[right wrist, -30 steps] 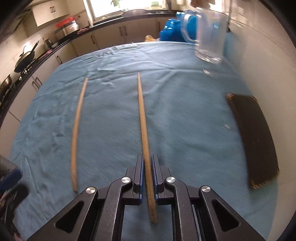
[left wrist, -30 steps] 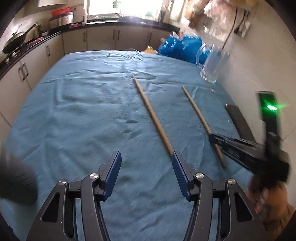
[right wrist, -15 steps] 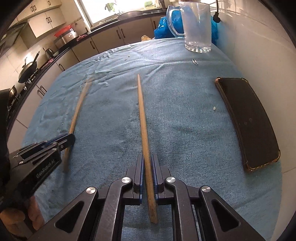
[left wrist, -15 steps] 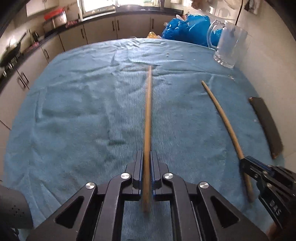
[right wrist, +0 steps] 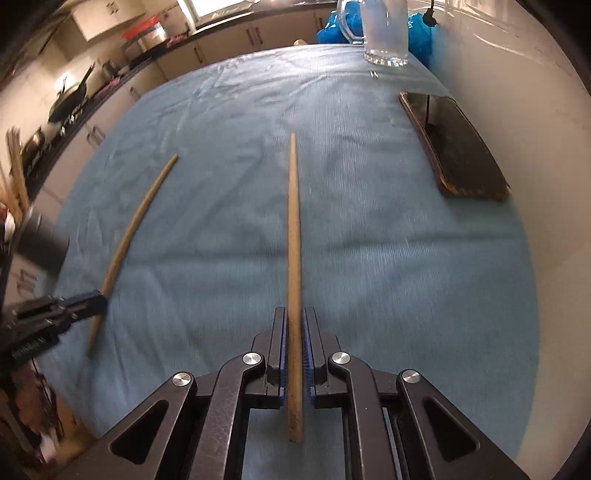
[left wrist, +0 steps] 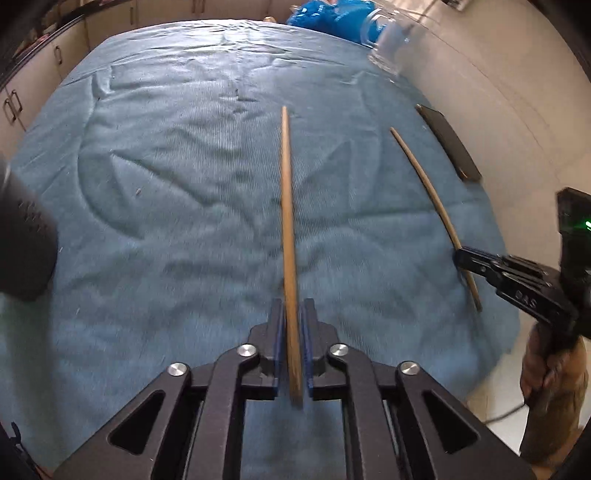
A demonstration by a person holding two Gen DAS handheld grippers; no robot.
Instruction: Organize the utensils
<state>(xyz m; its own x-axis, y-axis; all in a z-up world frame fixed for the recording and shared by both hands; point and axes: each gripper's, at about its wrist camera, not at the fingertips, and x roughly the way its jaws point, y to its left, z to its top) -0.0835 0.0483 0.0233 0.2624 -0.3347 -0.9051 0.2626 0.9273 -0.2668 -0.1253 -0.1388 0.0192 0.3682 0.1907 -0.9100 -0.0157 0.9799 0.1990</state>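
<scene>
Left tongs (left wrist: 293, 325) clamping one long wooden chopstick (left wrist: 287, 221), right tongs (right wrist: 294, 332) clamping the other wooden chopstick (right wrist: 294, 240), both over blue cloth-covered bench (left wrist: 166, 184), clear glass mug (right wrist: 386, 33) standing far off.

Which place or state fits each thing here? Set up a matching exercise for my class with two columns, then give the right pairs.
Things:
1. left chopstick
2. right chopstick
3. glass mug
4. phone

Places or states:
A. lies flat on the blue cloth beside the wall
B. clamped in the right gripper
C. stands at the cloth's far end
D. clamped in the left gripper

Pairs: 1-D, 2-B, 3-C, 4-A
</scene>
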